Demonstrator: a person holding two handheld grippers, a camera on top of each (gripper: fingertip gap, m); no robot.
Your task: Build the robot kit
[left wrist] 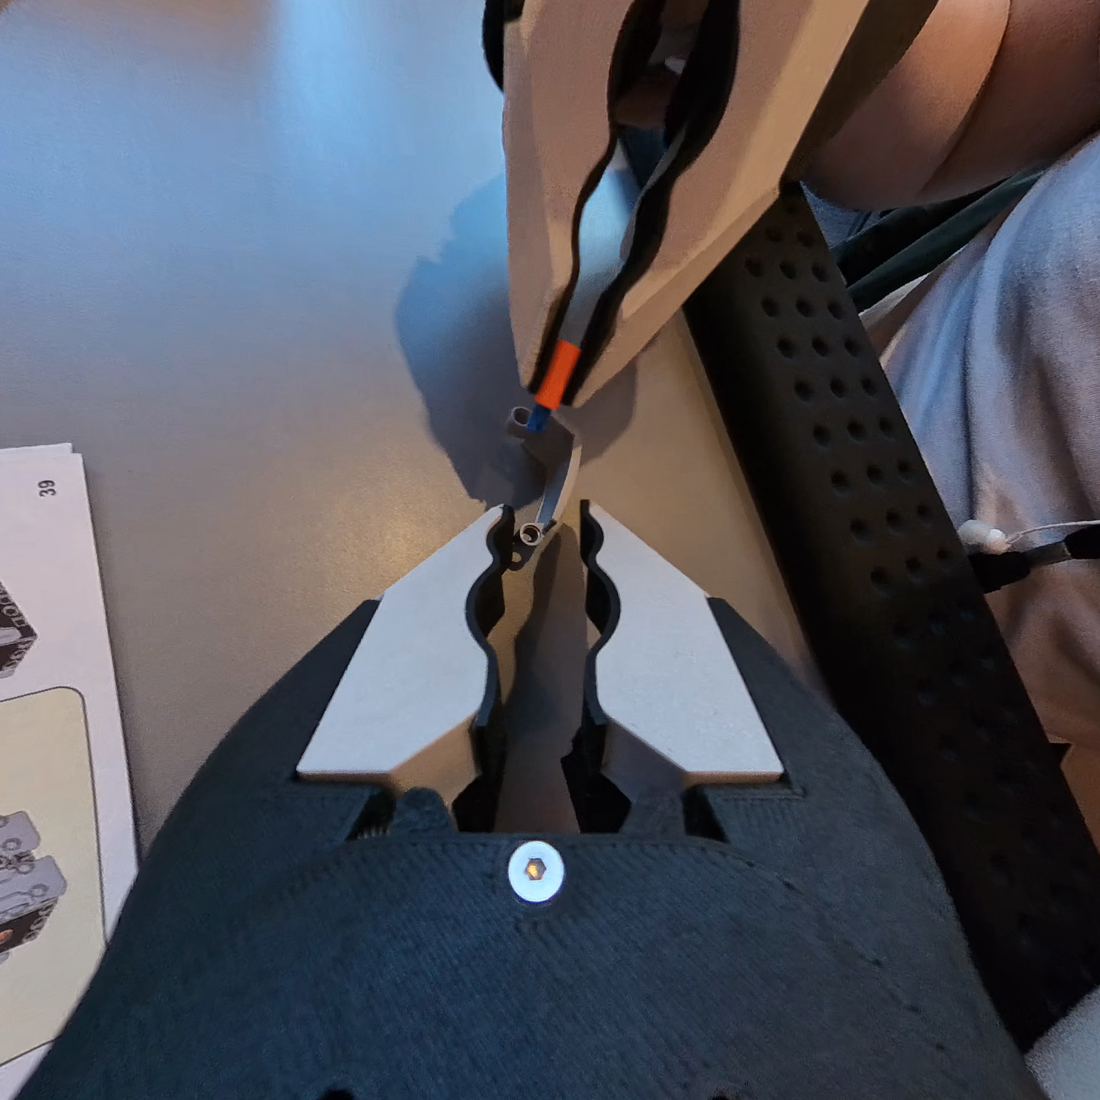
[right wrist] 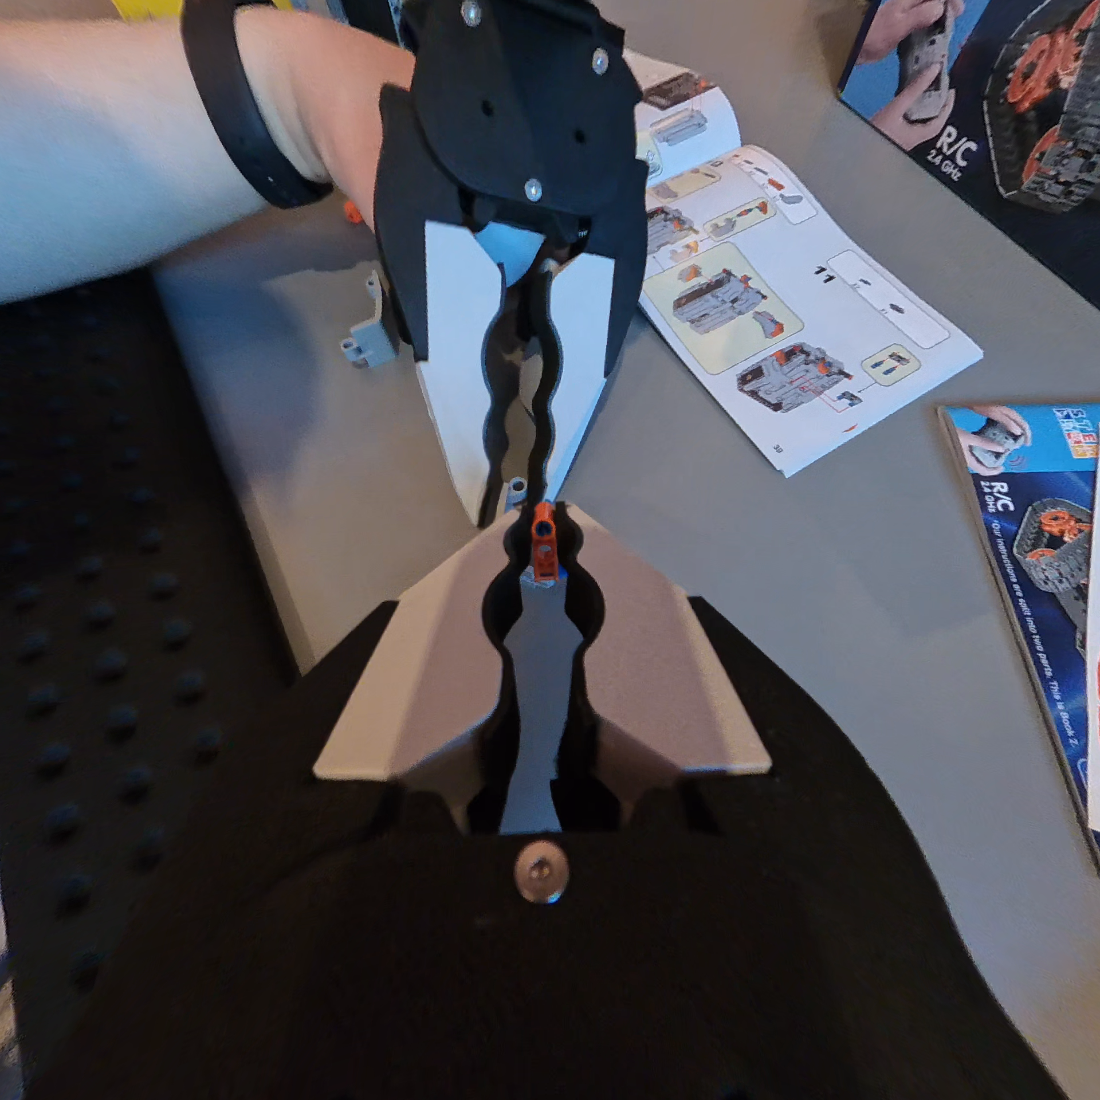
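Note:
My right gripper (right wrist: pixel 544 524) is shut on a small orange connector (right wrist: pixel 543 544) with a blue pin (left wrist: pixel 538 419) sticking out of its tip. It comes in from above in the left wrist view (left wrist: pixel 556 396), where the pin meets the upper end of a curved grey plastic piece (left wrist: pixel 559 476). My left gripper (left wrist: pixel 544 515) has its jaws a little apart around the lower end of that grey piece, which lies against one fingertip (left wrist: pixel 500 524). The grey piece also shows in the right wrist view (right wrist: pixel 516 487), between the left gripper's tips.
An open instruction booklet (right wrist: pixel 774 286) lies on the grey table (right wrist: pixel 744 565); its corner shows in the left wrist view (left wrist: pixel 47 714). A kit box (right wrist: pixel 1012 107), a second booklet (right wrist: pixel 1024 536), a loose grey part (right wrist: pixel 369 333) and a black perforated mat (right wrist: pixel 89 536) surround it. The gap from one gripper's tips to the other's is roughly 4 cm.

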